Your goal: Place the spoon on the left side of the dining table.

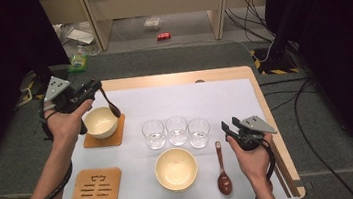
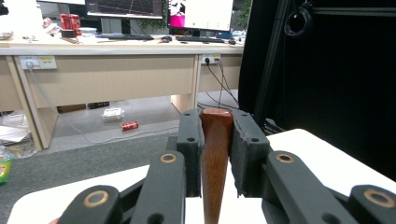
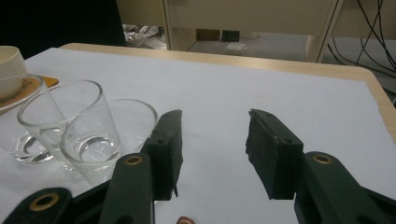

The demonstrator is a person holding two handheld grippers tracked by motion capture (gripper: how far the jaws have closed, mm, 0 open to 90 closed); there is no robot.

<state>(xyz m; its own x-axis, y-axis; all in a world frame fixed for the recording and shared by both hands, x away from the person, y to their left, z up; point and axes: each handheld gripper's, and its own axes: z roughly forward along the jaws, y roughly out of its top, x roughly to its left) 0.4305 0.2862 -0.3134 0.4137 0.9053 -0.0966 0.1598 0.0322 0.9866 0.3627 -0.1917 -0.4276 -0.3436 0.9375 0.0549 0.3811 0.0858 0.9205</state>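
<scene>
left gripper [image 1: 96, 87] pinches the dark brown wooden spoon [image 1: 110, 103] by its handle, bowl end hanging just above the cream bowl [image 1: 100, 122] on the orange coaster [image 1: 118, 135]. you're mid-carry; next, lower it beside or into that bowl. right gripper [image 1: 230, 125] hangs spread, empty. spoon's bowl end is cut off in left gripper view.

no lettering can be read anywhere; the cut-out signs on the wooden coaster [image 1: 95, 193], near the left gripper's [image 1: 96, 86] forearm, form a pattern, not legible text.
</scene>
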